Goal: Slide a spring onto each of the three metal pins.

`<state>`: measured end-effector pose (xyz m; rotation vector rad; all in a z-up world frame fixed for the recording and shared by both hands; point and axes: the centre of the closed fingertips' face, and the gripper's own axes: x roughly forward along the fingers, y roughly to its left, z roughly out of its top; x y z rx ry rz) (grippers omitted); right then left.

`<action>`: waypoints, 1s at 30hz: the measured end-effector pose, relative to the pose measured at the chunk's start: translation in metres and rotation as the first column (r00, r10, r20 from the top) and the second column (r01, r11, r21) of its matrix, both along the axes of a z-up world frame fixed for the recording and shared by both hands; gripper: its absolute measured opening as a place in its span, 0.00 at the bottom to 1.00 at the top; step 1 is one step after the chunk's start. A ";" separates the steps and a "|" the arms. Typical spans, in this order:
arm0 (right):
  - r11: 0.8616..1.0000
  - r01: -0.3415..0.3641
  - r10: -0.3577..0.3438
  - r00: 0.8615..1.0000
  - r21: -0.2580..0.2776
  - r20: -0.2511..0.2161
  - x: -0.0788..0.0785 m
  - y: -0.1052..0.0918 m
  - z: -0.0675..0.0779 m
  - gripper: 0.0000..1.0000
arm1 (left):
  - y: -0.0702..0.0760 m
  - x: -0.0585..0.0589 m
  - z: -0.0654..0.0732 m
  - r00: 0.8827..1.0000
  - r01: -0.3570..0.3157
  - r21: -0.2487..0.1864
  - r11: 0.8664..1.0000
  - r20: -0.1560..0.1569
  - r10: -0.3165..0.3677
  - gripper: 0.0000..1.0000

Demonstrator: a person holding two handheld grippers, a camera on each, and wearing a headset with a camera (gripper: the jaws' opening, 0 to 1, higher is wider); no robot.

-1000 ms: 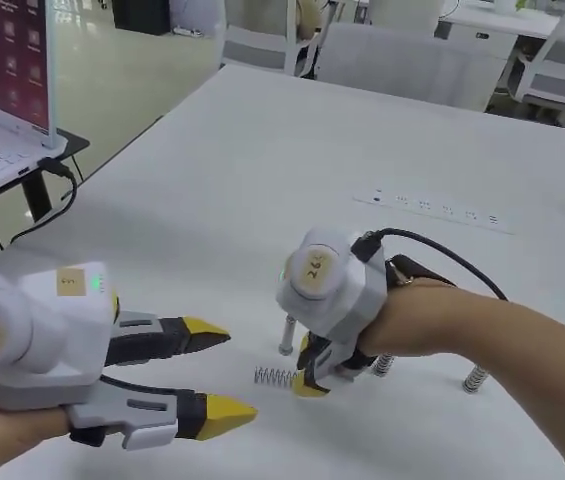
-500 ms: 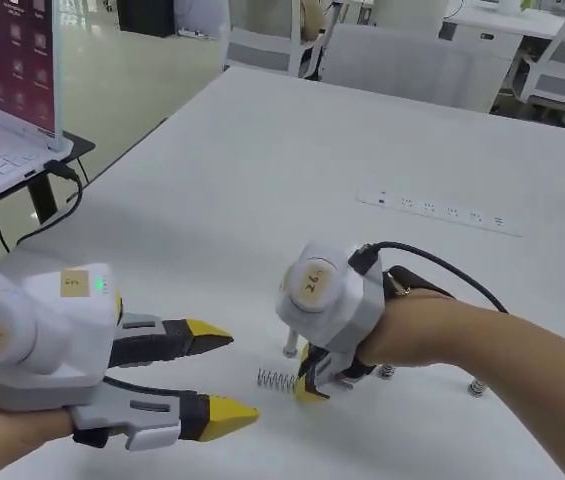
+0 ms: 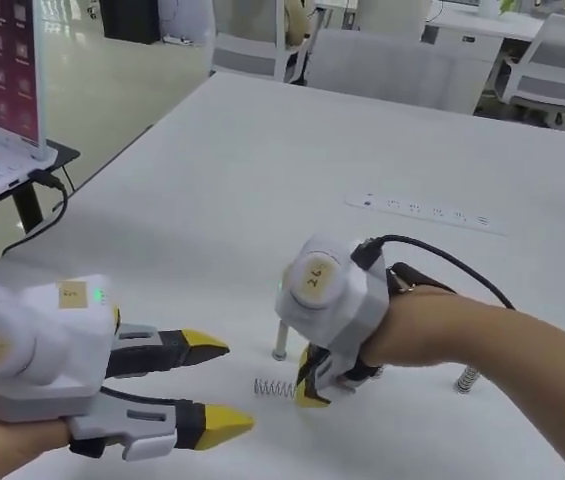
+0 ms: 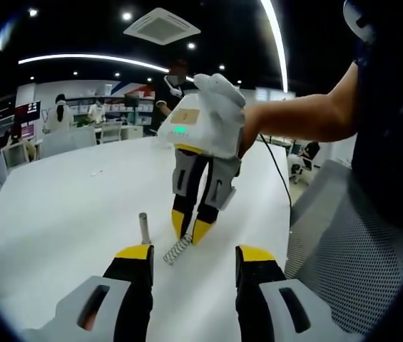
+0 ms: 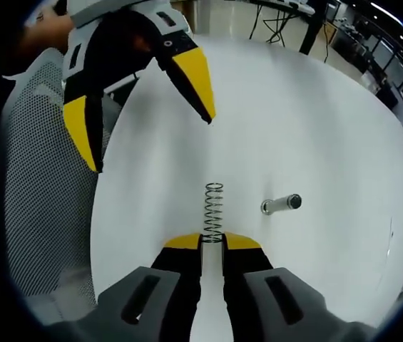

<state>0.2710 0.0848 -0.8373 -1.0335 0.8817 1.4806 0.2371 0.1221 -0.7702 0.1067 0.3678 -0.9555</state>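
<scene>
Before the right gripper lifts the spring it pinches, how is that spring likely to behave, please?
The spring is thin open wire coil, so probably light and bendy. Pinched at one end by the right gripper, its free end may sag or wobble. Released, it could roll.

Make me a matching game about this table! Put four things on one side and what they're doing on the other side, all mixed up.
Things:
1. spring
2. pin
3. left gripper
4. power strip

States:
a. open, holding nothing
b. standing upright on the table, bare
c. pinched at one end by the right gripper
d. lying flat, farther back

Pairs: 1-c, 2-b, 3-a, 4-d
</scene>
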 end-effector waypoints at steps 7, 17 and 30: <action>1.000 0.003 -0.002 1.000 0.023 -0.028 -0.013 -0.011 0.022 0.08 | -0.011 0.000 0.001 0.999 0.045 0.006 0.999 0.003 -0.045 0.38; 1.000 0.007 -0.007 1.000 0.028 -0.020 -0.027 -0.032 0.045 0.08 | -0.039 0.001 0.004 0.989 0.145 0.017 0.989 0.019 -0.145 0.34; 0.999 0.020 -0.020 1.000 0.026 0.010 -0.038 -0.049 0.064 0.08 | -0.066 -0.003 0.014 0.965 0.254 0.010 0.967 0.067 -0.255 0.19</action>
